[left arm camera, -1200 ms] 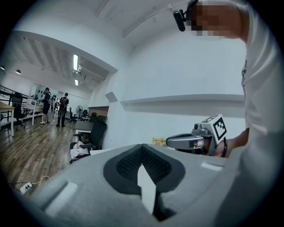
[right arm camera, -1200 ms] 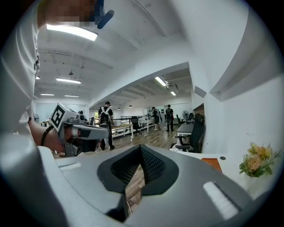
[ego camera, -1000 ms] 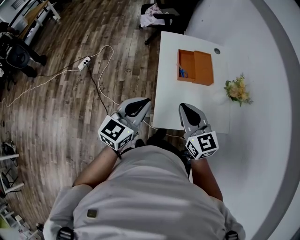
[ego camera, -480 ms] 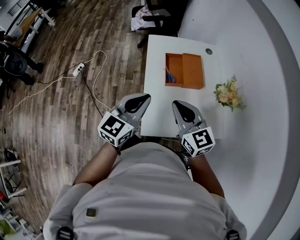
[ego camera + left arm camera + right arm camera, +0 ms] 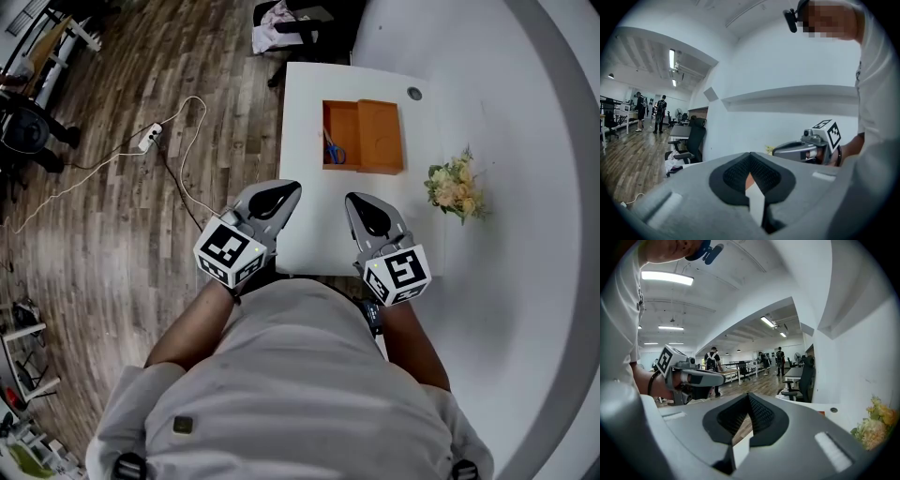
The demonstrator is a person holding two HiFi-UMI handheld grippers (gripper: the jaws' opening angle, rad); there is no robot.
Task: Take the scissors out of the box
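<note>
Scissors (image 5: 336, 150): inside box (image 5: 381, 139), left compartment.
Left gripper (image 5: 280, 193), right gripper (image 5: 362, 202): short of box, jaws pressed together, nothing held.
Risk: reaching in unopened, tips likely shove scissors against box wall; no grasp.

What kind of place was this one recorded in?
Probably an open-plan office: office chairs, rows of desks with people standing about, strip lights overhead, and a wood floor.

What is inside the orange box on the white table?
Scissors with blue handles lie in the open left part of the orange box. A flat orange panel covers the right part, so anything under it is hidden.
</note>
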